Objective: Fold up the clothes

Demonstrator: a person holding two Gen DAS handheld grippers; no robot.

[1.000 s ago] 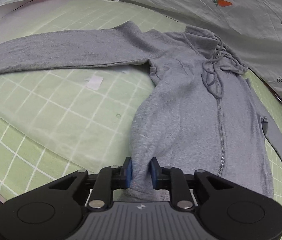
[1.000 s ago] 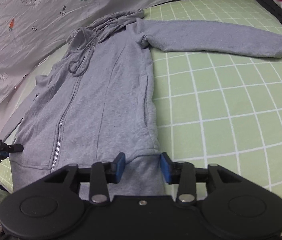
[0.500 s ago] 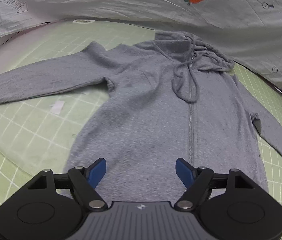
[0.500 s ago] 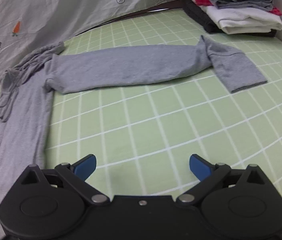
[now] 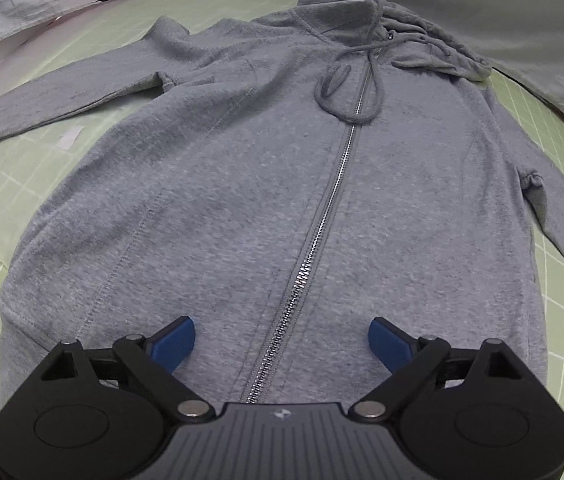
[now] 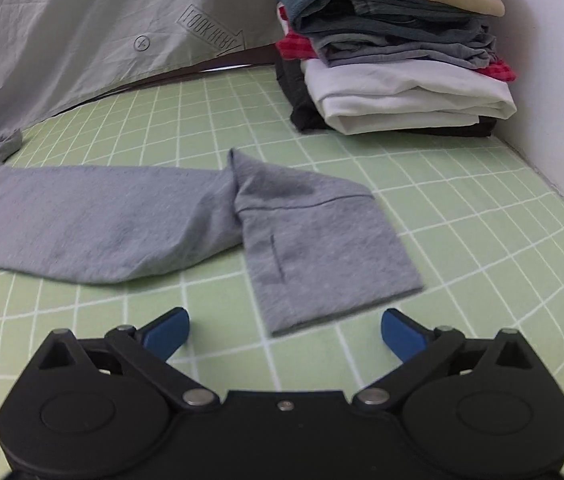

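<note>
A grey hoodie is laid out flat, front up and zipped, on a green checked mat, its hood toward the patterned sheet at the far edge. Both sleeves are spread outward; the right sleeve is seen with its cuff end doubled back over itself. No fold across the body can be made out, so the hoodie is judged to lie unfolded, though its lower hem is hidden behind the left gripper. That gripper is held wide above the lower front, gripping nothing. The right gripper is likewise spread wide and empty, just short of the cuff. A stack of folded clothes is kept in the far corner.
</note>
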